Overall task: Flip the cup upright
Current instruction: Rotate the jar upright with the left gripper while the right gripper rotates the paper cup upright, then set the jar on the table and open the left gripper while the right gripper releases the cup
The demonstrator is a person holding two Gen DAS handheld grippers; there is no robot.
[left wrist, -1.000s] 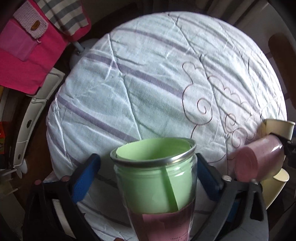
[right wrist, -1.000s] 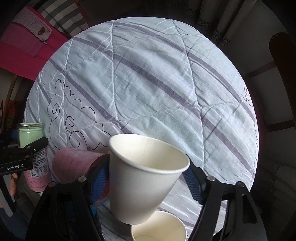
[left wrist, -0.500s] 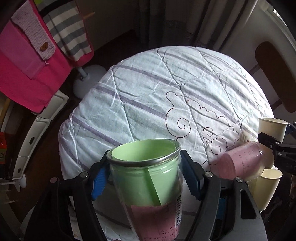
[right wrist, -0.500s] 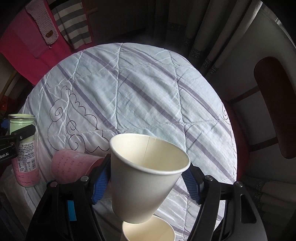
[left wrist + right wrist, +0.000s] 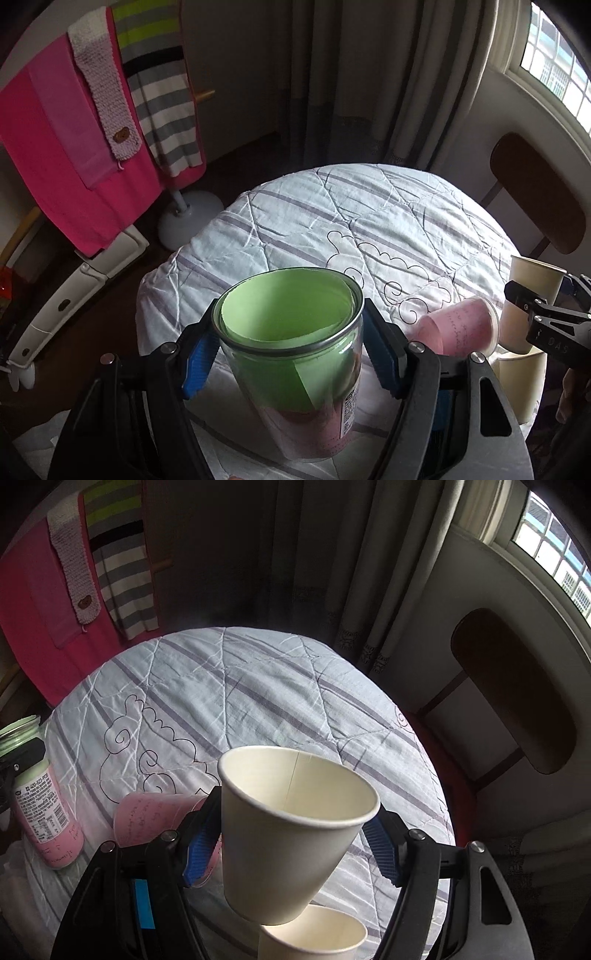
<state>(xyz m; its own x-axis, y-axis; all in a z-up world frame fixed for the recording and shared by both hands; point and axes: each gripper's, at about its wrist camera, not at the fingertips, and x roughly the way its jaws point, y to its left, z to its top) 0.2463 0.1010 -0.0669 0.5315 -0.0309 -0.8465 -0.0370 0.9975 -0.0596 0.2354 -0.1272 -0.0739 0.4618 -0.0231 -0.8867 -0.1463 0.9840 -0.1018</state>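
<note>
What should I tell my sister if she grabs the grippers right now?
Left gripper: shut on the glass jar, mouth up, with green and pink paper inside.
Right gripper: shut on a white paper cup, mouth up, held above a second paper cup.
The pink cup lies on its side on the quilted table cover, between the two grippers.
Done: jar and held cup are upright.
Left: set both down, then stand the pink cup up.

Daylight is coming through a paned window; grey curtains are hanging beside it, and a dark-backed chair is standing below.
</note>
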